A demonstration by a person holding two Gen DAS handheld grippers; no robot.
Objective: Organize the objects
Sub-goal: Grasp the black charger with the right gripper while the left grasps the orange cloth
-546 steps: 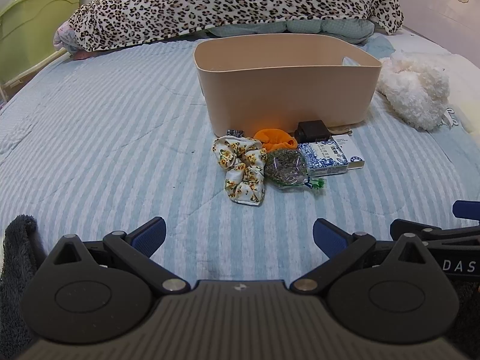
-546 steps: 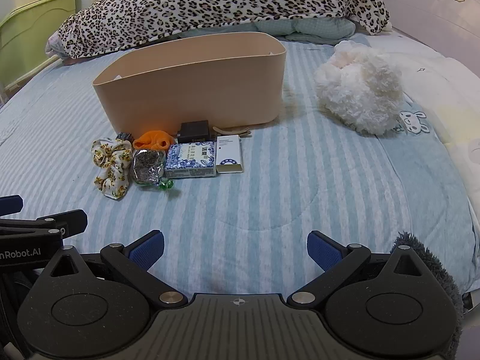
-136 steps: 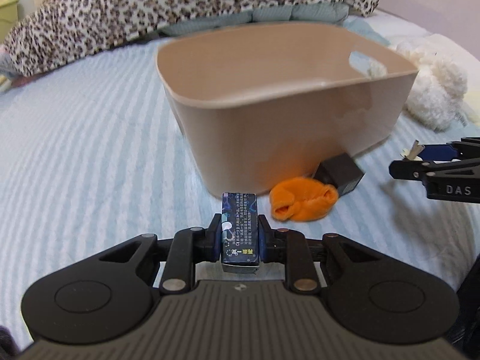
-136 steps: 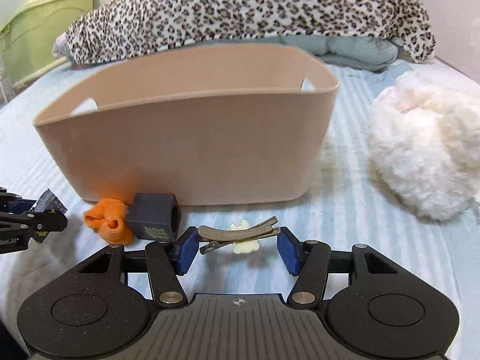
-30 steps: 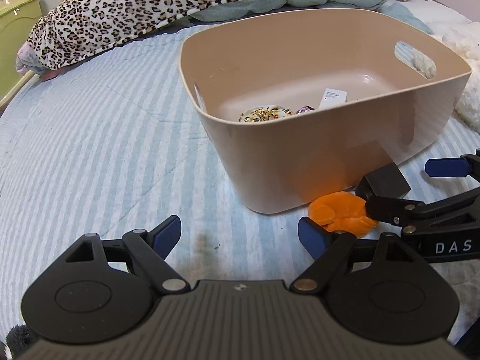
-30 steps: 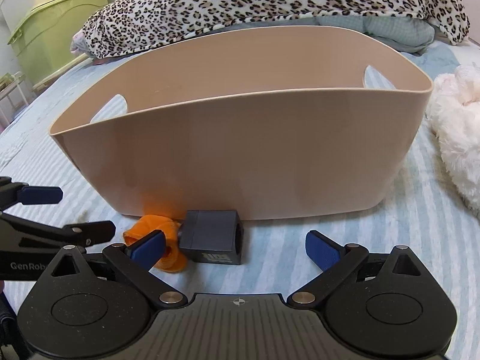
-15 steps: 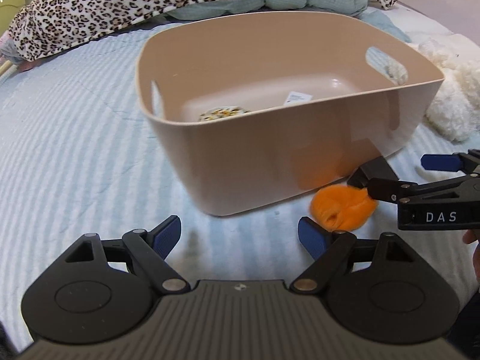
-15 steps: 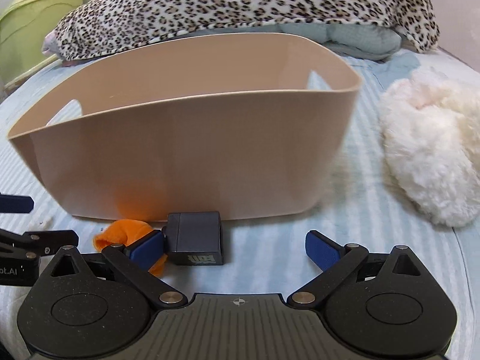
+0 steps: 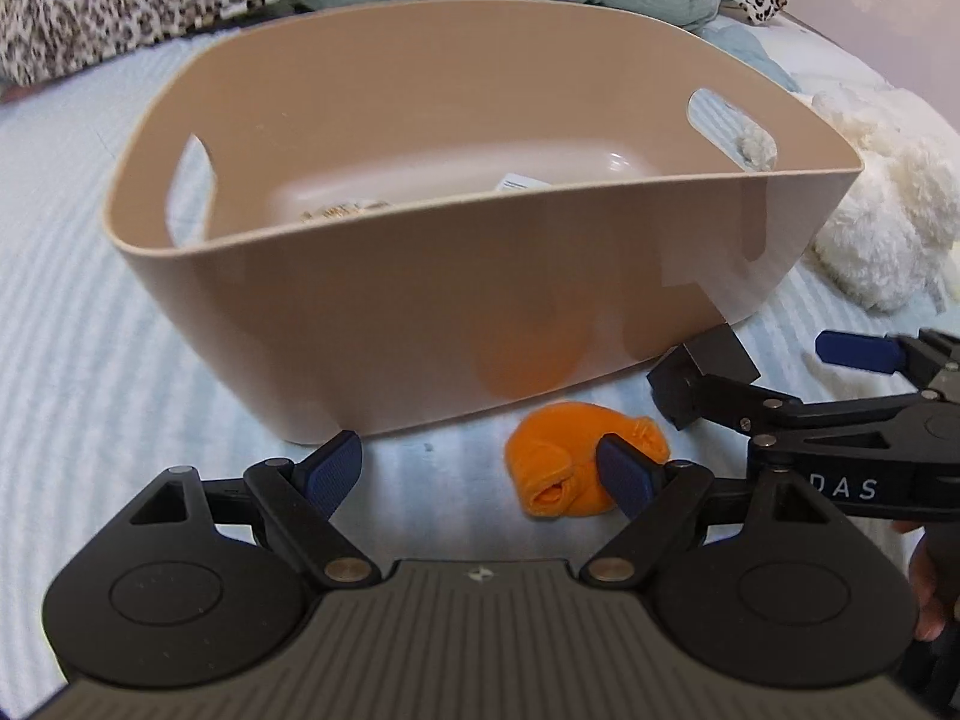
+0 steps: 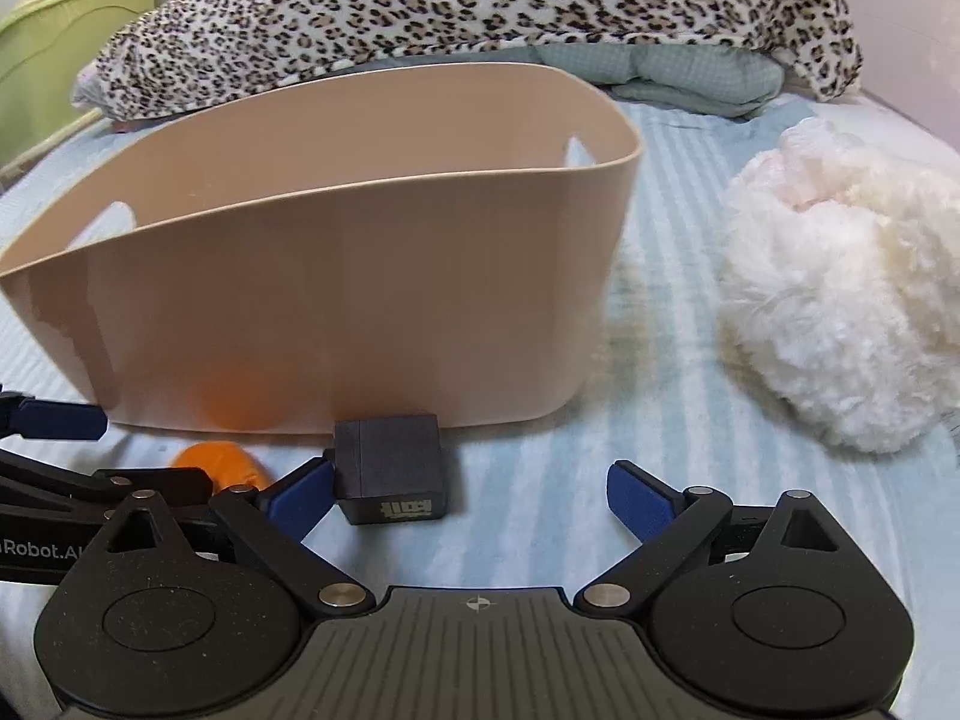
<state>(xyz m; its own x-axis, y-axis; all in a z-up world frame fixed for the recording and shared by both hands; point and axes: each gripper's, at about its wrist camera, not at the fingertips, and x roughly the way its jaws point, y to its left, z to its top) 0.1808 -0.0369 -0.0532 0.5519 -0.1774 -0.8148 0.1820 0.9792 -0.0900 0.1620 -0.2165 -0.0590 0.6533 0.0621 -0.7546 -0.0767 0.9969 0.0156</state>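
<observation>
Our left gripper (image 9: 483, 471) is spread wide and empty, low over the bedspread (image 9: 72, 324); its right pad overlaps the orange sock (image 9: 561, 468) lying just before the bin (image 9: 456, 300). Our right gripper (image 10: 477, 498) is likewise spread, its left pad touching the black cube (image 10: 390, 468) (which sits against the bin's wall). A scrunchie (image 9: 336, 211) and a card (image 9: 517, 183) lie inside the bin.

Smooth, slightly glossy beige plastic bin (image 9: 456, 300), soft orange knit cloth roll (image 9: 570, 468), matt dark plastic cube (image 10: 393, 468), fluffy white plush (image 10: 840, 306) at 3 o'clock, striped quilted cloth bedspread (image 9: 72, 330), leopard-print fleece blanket (image 10: 480, 6)
</observation>
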